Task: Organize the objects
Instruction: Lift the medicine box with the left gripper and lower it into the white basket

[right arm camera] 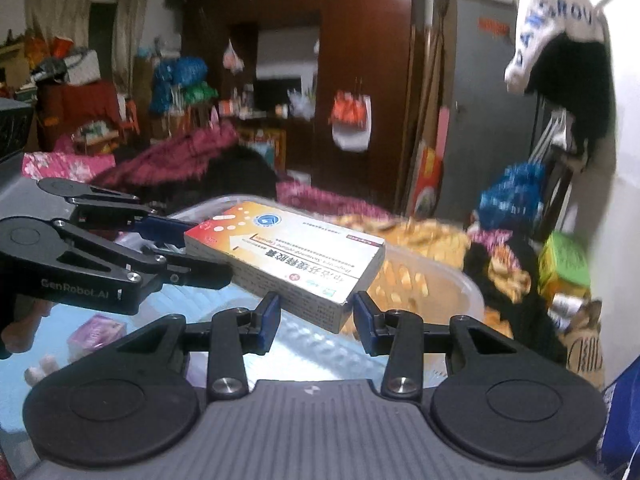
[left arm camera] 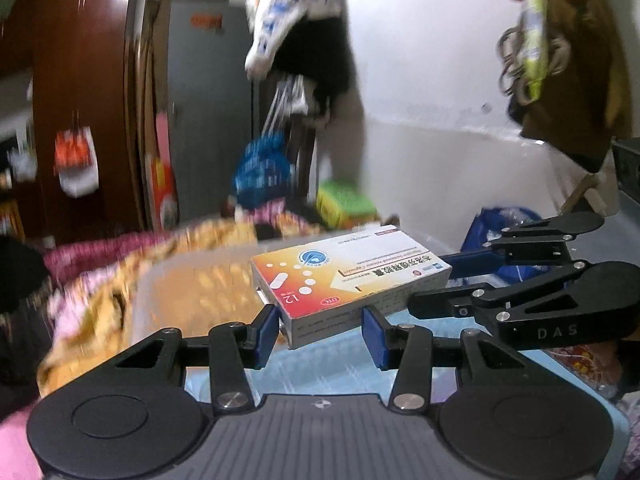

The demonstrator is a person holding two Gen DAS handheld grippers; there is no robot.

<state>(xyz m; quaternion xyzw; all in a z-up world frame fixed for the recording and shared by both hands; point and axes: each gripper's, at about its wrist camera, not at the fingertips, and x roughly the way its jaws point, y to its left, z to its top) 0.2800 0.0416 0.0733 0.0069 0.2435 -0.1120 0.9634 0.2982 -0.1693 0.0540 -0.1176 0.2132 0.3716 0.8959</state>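
A white, orange and red medicine box [left arm camera: 348, 272] is held up between both grippers above a clear plastic tub [left arm camera: 172, 292]. My left gripper [left arm camera: 320, 330] grips one short end with its blue pads [left arm camera: 266, 328]. My right gripper [right arm camera: 316, 318] grips the other end; the box [right arm camera: 288, 256] fills its view. In the left wrist view the right gripper's fingers [left arm camera: 460, 280] reach the box's far end from the right. In the right wrist view the left gripper's fingers [right arm camera: 172, 248] reach it from the left.
The tub's rim [right arm camera: 472, 292] holds a pale blue lid or sheet [right arm camera: 320, 352] and a small pink packet [right arm camera: 96, 330]. A bed with orange and pink bedding [left arm camera: 92, 272] lies behind. A dark wardrobe [right arm camera: 360, 60], hanging bags [right arm camera: 352, 120] and a green box [left arm camera: 344, 200] stand around.
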